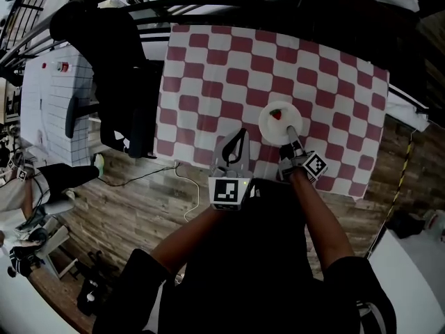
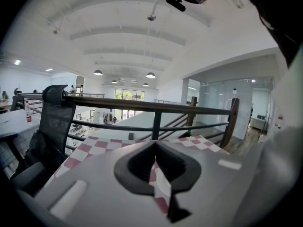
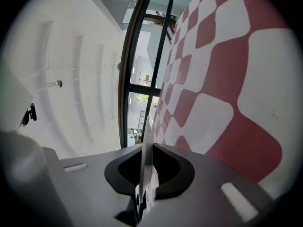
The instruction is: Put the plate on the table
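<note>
Plate [image 1: 270,125] is right of centre in the head view, over the red-checked tablecloth [image 1: 208,68], with a small red thing [image 1: 277,115] on it. The right gripper [image 1: 290,132] is pinching its near rim. The left gripper [image 1: 243,132] is at lower centre - jaws closed on nothing.

Red-and-white checked tablecloth [image 1: 229,75] (white plate [image 1: 271,126])

Plate [image 1: 270,126] over the table's [image 1: 208,82] near right part.
Right gripper [image 1: 290,133] at its near rim, left gripper [image 1: 242,133] just to the left; chair [image 1: 115,82] left of the table, railing [image 1: 208,5] behind.
</note>
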`<control>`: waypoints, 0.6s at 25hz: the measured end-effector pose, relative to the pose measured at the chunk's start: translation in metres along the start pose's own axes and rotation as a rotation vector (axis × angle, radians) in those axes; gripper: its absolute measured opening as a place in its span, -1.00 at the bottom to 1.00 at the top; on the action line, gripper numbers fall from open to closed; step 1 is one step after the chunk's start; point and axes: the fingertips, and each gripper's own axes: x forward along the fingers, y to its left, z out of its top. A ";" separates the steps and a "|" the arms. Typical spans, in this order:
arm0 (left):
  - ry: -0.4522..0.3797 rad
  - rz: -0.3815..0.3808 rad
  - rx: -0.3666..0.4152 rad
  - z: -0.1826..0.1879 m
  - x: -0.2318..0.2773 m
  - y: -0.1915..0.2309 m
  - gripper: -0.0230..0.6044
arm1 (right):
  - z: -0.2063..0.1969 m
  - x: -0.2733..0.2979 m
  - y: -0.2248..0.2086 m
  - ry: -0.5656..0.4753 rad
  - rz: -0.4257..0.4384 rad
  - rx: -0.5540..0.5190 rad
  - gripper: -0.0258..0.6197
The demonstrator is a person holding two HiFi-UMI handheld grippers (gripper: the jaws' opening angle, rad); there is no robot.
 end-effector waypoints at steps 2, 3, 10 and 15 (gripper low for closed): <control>0.008 0.006 -0.014 -0.004 -0.002 0.003 -0.90 | -0.005 0.001 -0.007 0.001 -0.010 0.031 -0.86; 0.014 0.008 -0.013 -0.005 -0.003 0.004 -0.90 | -0.008 0.003 -0.008 -0.001 0.000 0.052 -0.86; 0.042 0.054 0.020 -0.015 -0.006 0.021 -0.90 | -0.019 0.006 -0.021 0.011 -0.031 0.067 -0.86; 0.050 0.054 0.018 -0.020 -0.007 0.025 -0.90 | -0.022 0.010 -0.023 0.004 -0.013 0.082 -0.86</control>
